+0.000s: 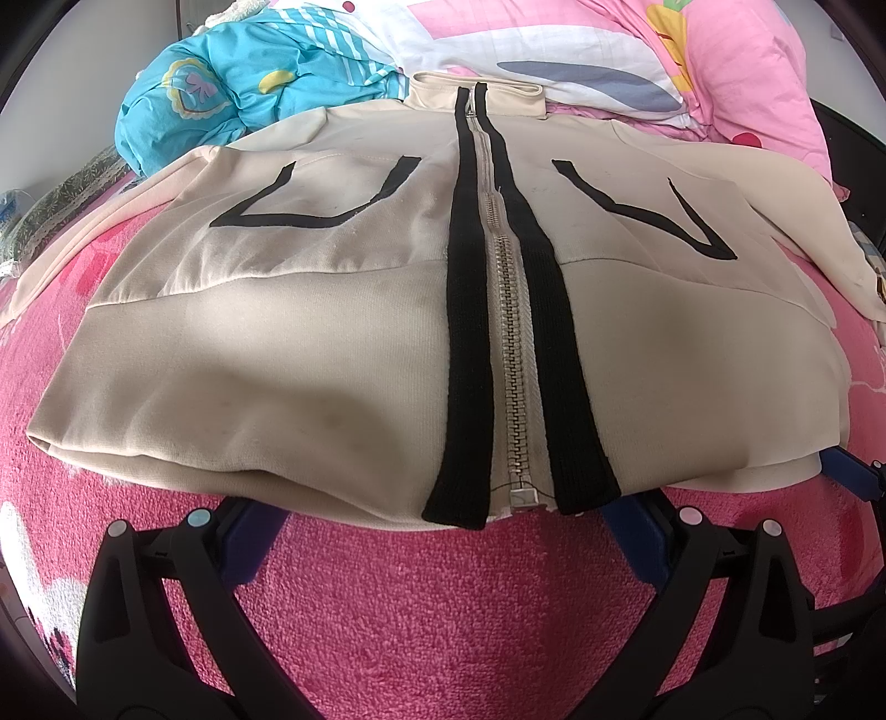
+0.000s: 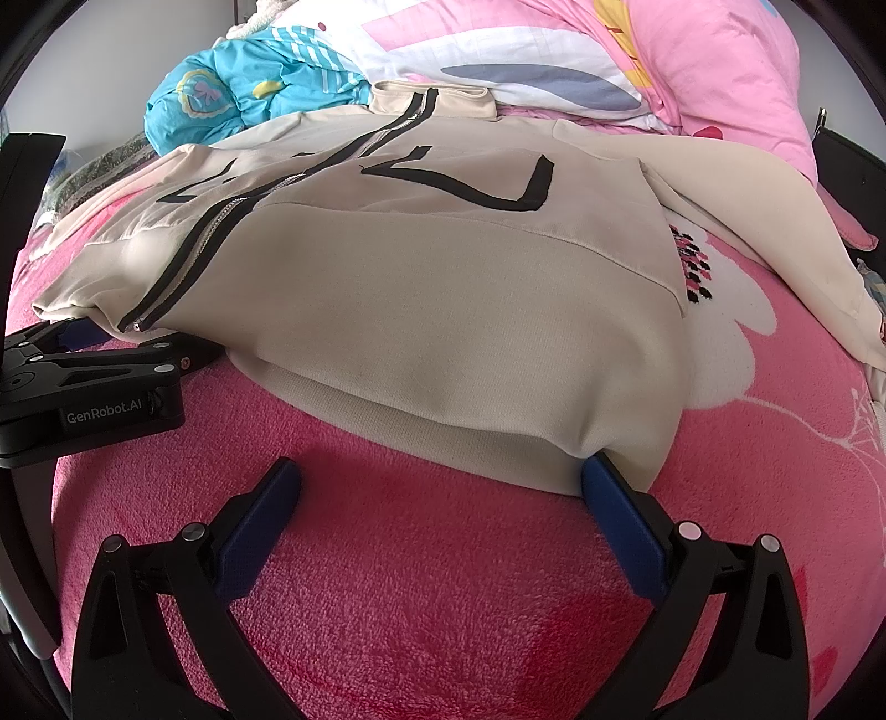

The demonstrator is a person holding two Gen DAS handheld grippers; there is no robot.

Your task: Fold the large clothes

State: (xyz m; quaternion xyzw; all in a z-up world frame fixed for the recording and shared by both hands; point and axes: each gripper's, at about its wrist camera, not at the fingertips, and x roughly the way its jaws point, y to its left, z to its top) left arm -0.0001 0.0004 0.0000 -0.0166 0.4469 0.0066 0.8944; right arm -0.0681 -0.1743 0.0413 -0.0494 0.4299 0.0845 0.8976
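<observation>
Jacket laid flat, both tongs at its hem

The beige jacket (image 1: 343, 343) lies zipped, front up, on the pink bed (image 1: 443, 609). The left tongs (image 1: 437, 531) and right tongs (image 2: 443, 493) are both spread wide, gripping nothing. The cloth looks soft and limp; pinch the bottom hem at its corners.

Bed surface: bright pink fleece blanket (image 1: 443, 609), fuzzy pile, with a white flower print on the right (image 2: 736, 321). Far side: pink quilt (image 1: 747, 72) with white and grey-blue patches, bunched up against the far right. Far left: crumpled turquoise bedding (image 1: 232, 88) with cartoon print and white stripes. Left edge: a strip of dark patterned fabric (image 1: 61, 194), detail unclear. Pale wall (image 1: 72, 50) visible far left. Even, daylight-like lighting; soft shadows on the near blanket.
</observation>
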